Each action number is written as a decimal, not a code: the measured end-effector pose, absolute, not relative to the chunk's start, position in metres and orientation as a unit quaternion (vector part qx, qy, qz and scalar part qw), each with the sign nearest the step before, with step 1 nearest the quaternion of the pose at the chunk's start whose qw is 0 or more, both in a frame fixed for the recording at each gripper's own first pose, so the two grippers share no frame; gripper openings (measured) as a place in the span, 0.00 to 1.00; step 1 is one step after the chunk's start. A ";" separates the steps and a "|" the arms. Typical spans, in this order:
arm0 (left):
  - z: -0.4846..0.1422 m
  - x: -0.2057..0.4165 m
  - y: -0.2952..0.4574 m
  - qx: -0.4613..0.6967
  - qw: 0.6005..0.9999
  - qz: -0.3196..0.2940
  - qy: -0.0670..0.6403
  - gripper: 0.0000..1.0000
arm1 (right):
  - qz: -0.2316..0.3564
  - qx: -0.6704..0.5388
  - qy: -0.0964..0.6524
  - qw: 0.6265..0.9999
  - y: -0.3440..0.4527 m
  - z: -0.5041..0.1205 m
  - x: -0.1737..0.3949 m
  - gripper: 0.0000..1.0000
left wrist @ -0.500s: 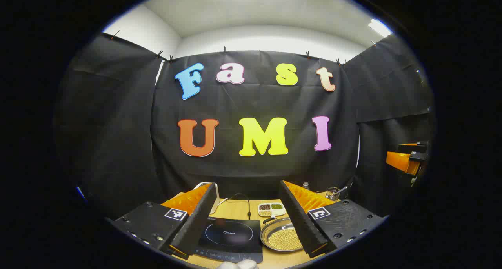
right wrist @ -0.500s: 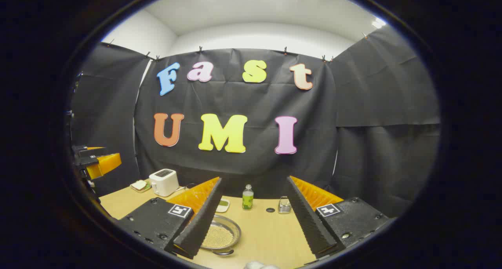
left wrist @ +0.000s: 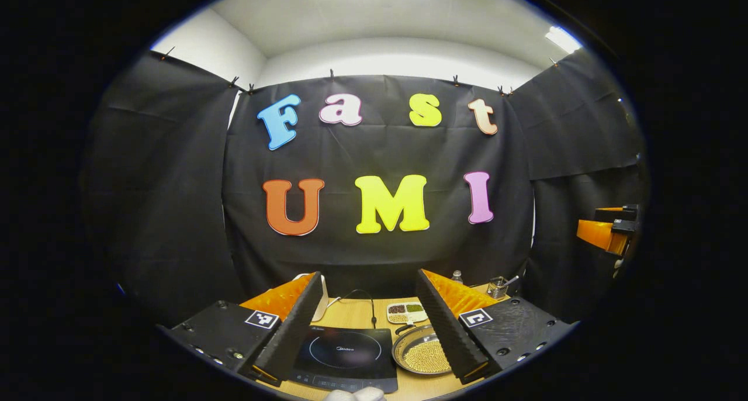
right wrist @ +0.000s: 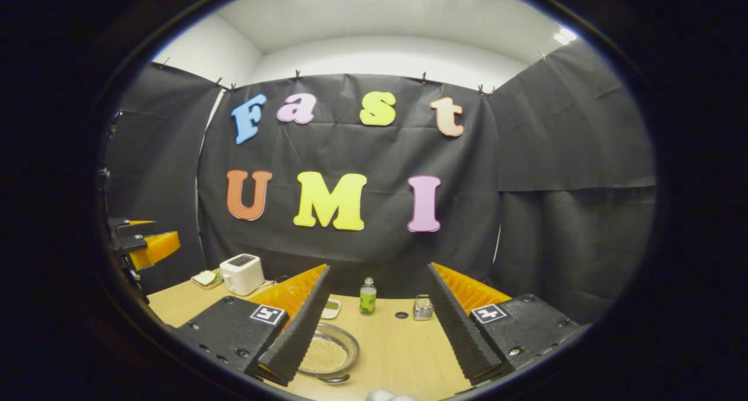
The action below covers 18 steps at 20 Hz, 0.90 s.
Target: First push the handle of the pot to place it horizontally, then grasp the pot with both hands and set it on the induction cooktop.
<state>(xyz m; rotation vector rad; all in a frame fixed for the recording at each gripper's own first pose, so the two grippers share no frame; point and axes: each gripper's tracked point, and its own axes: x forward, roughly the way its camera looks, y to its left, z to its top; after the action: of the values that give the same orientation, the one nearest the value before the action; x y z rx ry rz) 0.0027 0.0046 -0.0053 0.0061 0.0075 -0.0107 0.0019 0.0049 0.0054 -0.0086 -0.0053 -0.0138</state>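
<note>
In the left gripper view, the left gripper [left wrist: 368, 325] gaped wide, empty, above the black glass induction cooktop [left wrist: 345, 357], beside the round metal pot of beads [left wrist: 422, 354] on the wooden worktop [left wrist: 356, 312].

In the right gripper view, the right gripper [right wrist: 377, 325] gaped wide, empty; the pot [right wrist: 327, 353] lay partly behind its left finger.

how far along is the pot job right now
Nothing looks done: the pot sits on the table beside the induction cooktop, not on it. Both the left gripper and right gripper hang open above the table, holding nothing. Handle push, two-handed grasp and placing all remain.
</note>
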 end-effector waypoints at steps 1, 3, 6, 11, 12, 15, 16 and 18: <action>-0.005 0.002 0.005 0.002 1.000 -0.006 0.004 0.96 | -0.007 -0.007 -0.005 1.000 0.006 0.007 0.002 1.00; -0.006 0.003 0.006 0.003 1.000 -0.006 0.004 0.96 | -0.006 -0.010 -0.006 1.000 0.009 0.008 0.003 1.00; -0.006 0.003 0.006 0.004 1.000 -0.004 0.003 0.96 | -0.003 0.001 -0.007 1.000 0.013 0.011 0.005 0.96; -0.008 0.003 0.008 0.007 1.000 -0.001 0.003 0.96 | 0.000 0.019 0.027 0.999 0.014 -0.003 0.005 0.76; -0.009 0.004 0.008 0.008 1.000 0.000 0.003 0.96 | 0.001 0.021 0.031 0.999 0.015 -0.003 0.003 0.64; -0.012 0.004 0.009 0.005 1.000 -0.002 0.005 0.96 | 0.003 0.017 0.043 0.999 0.015 -0.009 0.004 0.37; -0.012 0.004 0.010 0.004 1.000 -0.002 0.005 0.96 | -0.001 0.015 0.045 0.999 0.015 -0.009 0.004 0.22; -0.013 0.004 0.009 0.002 1.000 -0.004 0.006 0.96 | 0.017 0.019 0.061 0.998 0.021 -0.015 0.004 0.02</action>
<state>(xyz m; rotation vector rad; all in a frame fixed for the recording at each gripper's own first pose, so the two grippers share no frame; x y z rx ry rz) 0.0037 0.0088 -0.0130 0.0043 0.0129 -0.0084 0.0041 0.0213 -0.0152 0.0378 0.1225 0.0337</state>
